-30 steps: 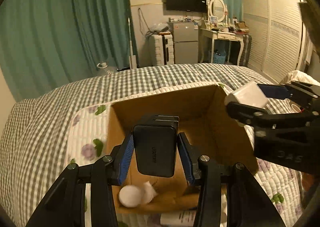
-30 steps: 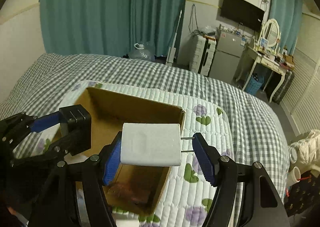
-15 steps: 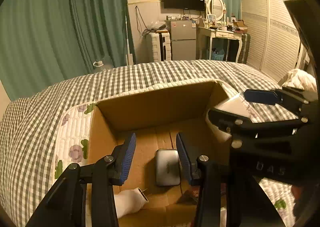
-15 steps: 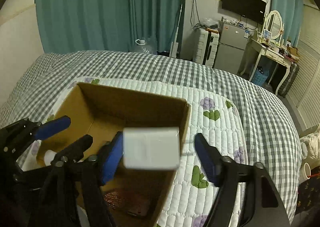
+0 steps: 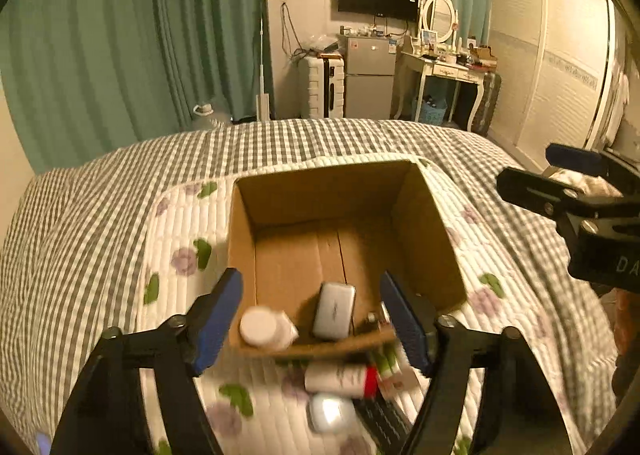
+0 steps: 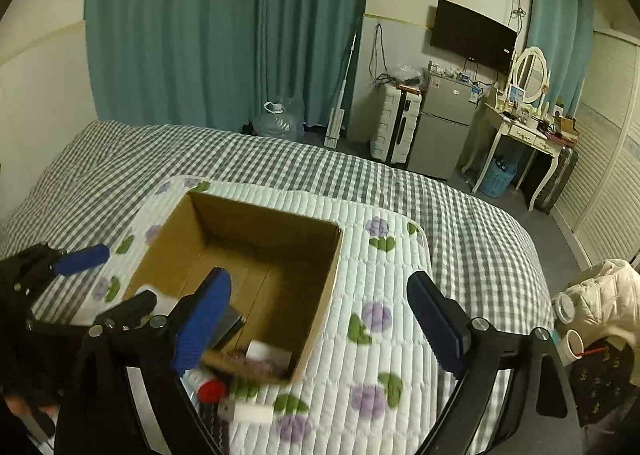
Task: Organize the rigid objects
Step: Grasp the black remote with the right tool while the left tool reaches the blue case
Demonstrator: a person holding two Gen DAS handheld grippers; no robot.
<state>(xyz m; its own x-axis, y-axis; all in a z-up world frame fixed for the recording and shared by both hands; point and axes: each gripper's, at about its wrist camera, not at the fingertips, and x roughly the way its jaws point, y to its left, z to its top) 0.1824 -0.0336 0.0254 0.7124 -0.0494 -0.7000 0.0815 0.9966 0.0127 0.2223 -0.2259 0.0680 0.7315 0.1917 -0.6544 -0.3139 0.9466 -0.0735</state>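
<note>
Both grippers have let go since a second ago: the dark charger and the white block they carried now lie in the cardboard box.

From the left wrist, the left gripper [image 5: 312, 319] hangs over the box's near edge, its blue pads spread wide with nothing between them. The cardboard box [image 5: 432, 231] sits on a floral quilted mat [image 5: 184, 239]; at its near end lie a white adapter [image 5: 262, 329] and, right of it, the dark charger [image 5: 334, 310]. Just outside the near wall lie a red-capped tube [image 5: 340, 377] and a small white case [image 5: 328, 413].

From the right wrist, the right gripper [image 6: 320, 319] is likewise spread and empty, above the box's [image 6: 320, 295] right near corner. The white block [image 6: 267, 353] rests inside that corner.
</note>
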